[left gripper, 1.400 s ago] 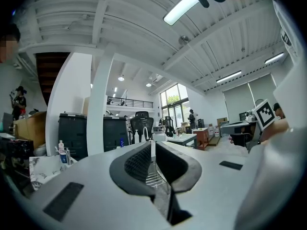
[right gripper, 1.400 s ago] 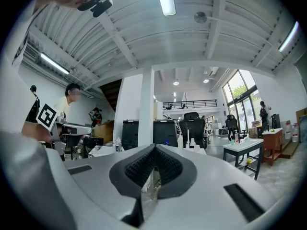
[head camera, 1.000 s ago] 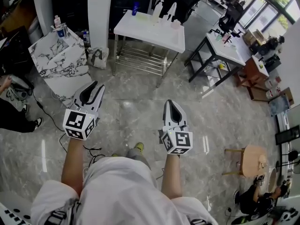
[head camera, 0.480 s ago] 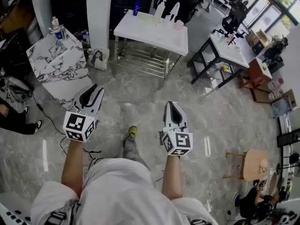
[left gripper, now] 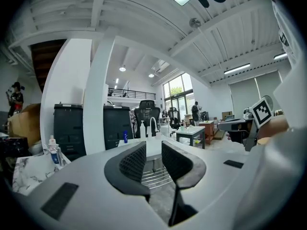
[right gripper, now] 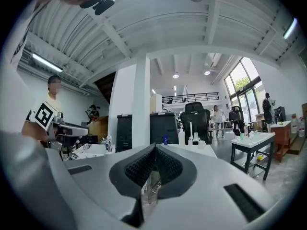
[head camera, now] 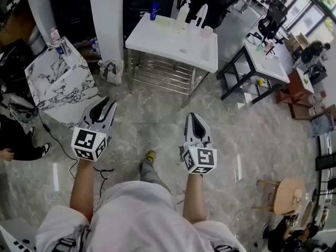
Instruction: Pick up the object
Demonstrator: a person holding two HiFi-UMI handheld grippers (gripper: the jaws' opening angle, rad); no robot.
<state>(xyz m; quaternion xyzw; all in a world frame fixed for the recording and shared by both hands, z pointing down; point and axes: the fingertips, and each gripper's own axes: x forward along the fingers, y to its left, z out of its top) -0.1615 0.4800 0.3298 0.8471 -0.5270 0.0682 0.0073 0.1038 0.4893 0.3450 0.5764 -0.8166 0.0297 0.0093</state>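
A white table (head camera: 157, 41) stands ahead of me on the grey floor. At its far edge are a blue bottle (head camera: 153, 10), two white bottles (head camera: 183, 10) and a small cup (head camera: 207, 31). Both grippers are held over the floor, short of the table and touching nothing. My left gripper (head camera: 104, 105) is open, and a gap shows between its ribbed pads (left gripper: 132, 161) in the left gripper view, with nothing in it. My right gripper (head camera: 192, 118) is shut, its pads (right gripper: 144, 166) meeting with nothing between them. The table and bottles (right gripper: 194, 137) appear far off in both gripper views.
A marble-topped table (head camera: 63, 77) with small bottles stands at the left. A black-framed white desk (head camera: 269, 62) is at the right, with a wooden stool (head camera: 286, 181) nearer. A person (head camera: 13, 140) sits low at the left edge. A cable (head camera: 63, 148) runs across the floor.
I have stepped forward: the white table has come nearer and sits lower in the head view. Both grippers keep their pose, the left open and the right shut.
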